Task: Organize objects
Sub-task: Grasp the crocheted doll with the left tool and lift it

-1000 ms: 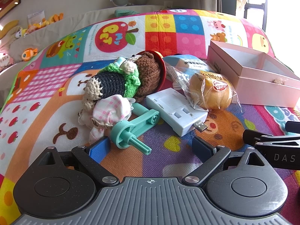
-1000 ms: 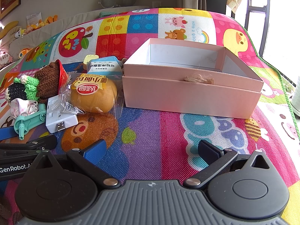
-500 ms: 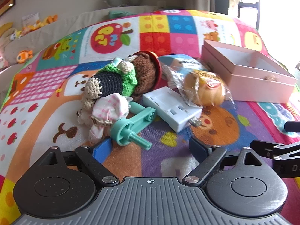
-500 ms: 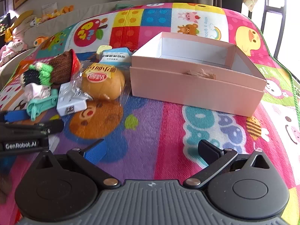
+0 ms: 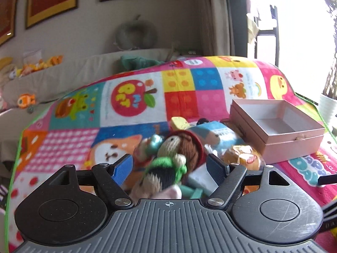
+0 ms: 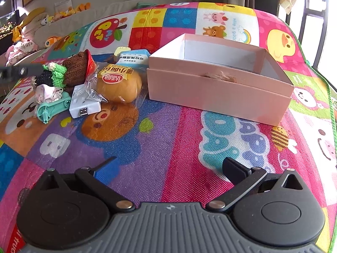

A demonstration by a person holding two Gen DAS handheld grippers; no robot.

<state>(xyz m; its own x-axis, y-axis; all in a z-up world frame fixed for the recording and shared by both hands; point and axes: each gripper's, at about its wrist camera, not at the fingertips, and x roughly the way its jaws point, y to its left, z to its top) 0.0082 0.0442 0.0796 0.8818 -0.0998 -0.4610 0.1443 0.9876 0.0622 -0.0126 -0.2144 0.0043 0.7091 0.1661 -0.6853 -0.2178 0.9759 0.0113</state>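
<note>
Crochet doll (image 5: 168, 164) sits in the clutter left of the pink box (image 6: 219, 88) on the play mat (image 6: 168, 137), leaning on the white USB adapter (image 6: 83, 105) and bagged bun (image 6: 119, 85); we judge it light, soft, squashy, non-slip yarn; best to pinch it across the dark midbody. Left tongs (image 5: 170, 168) low, fingers apart either side of the doll, contact unclear through blur; right tongs (image 6: 168, 168) apart, holding nothing, hovering over bare mat, pointed at the box.
</note>
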